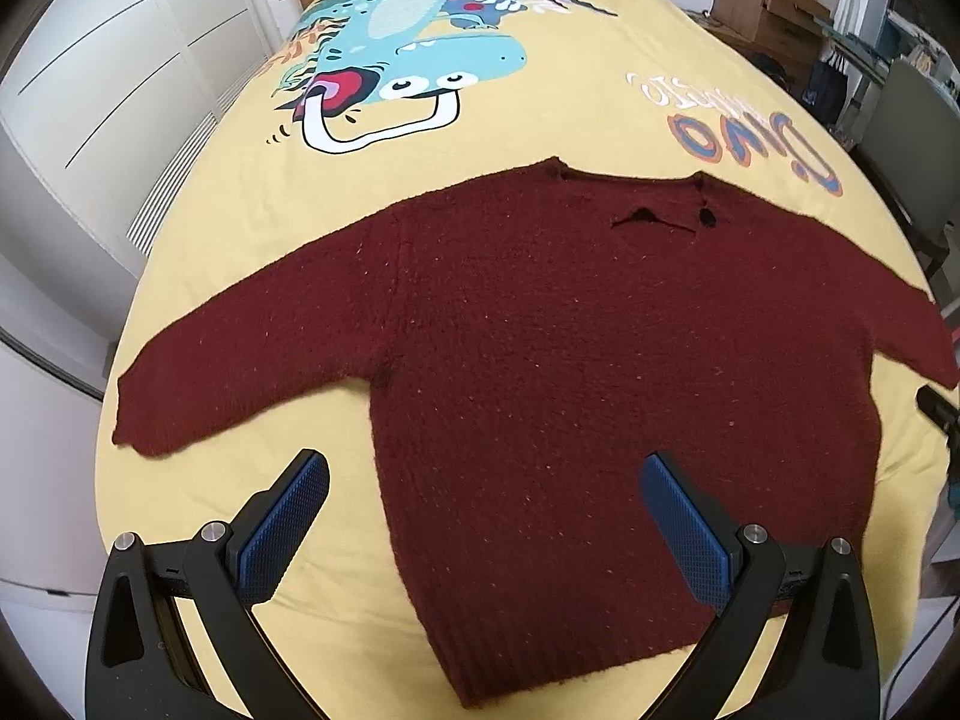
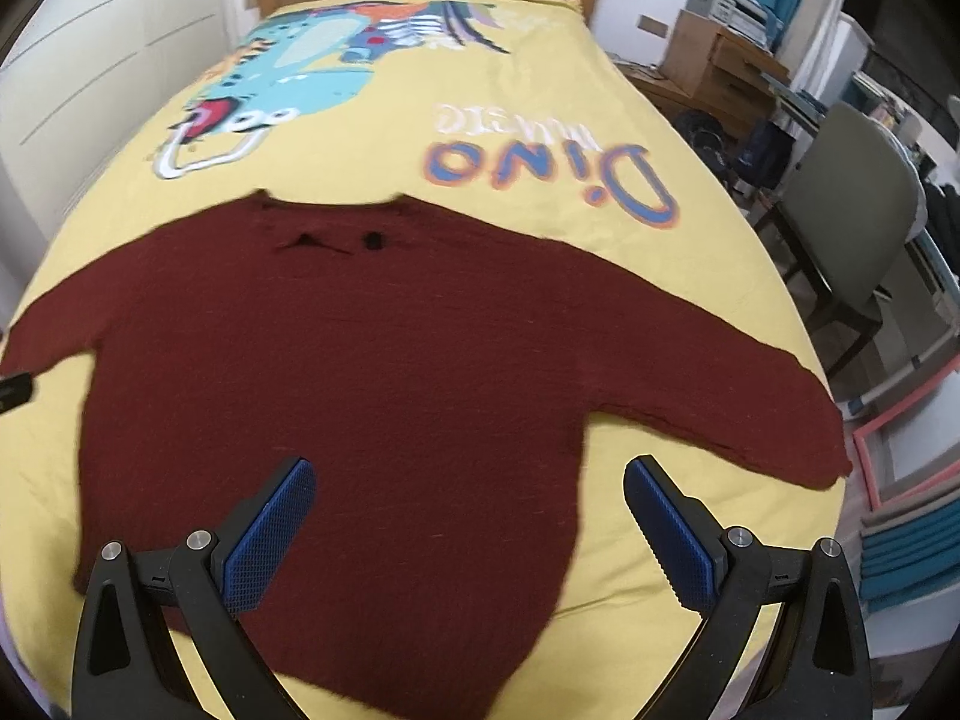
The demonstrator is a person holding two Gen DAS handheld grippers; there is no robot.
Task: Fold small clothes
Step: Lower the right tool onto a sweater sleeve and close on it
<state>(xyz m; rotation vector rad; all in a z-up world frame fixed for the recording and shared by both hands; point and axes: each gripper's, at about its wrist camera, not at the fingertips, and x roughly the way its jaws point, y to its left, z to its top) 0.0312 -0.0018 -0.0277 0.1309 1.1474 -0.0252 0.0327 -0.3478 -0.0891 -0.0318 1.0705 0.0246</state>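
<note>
Where maroon sweater lies flat, bedspread reads "Dino"; L gripper, R gripper both agape, empty.

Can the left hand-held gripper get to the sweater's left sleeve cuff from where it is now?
Probably yes. The left hand-held gripper is open above the hem of the dark red sweater, and the sleeve cuff lies flat on the yellow bedspread with nothing over it or in between.

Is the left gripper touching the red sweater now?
Cannot tell. In the left wrist view the left gripper is open over the sweater, but the camera looks along the fingers, so no contact or gap shows plainly.
</note>
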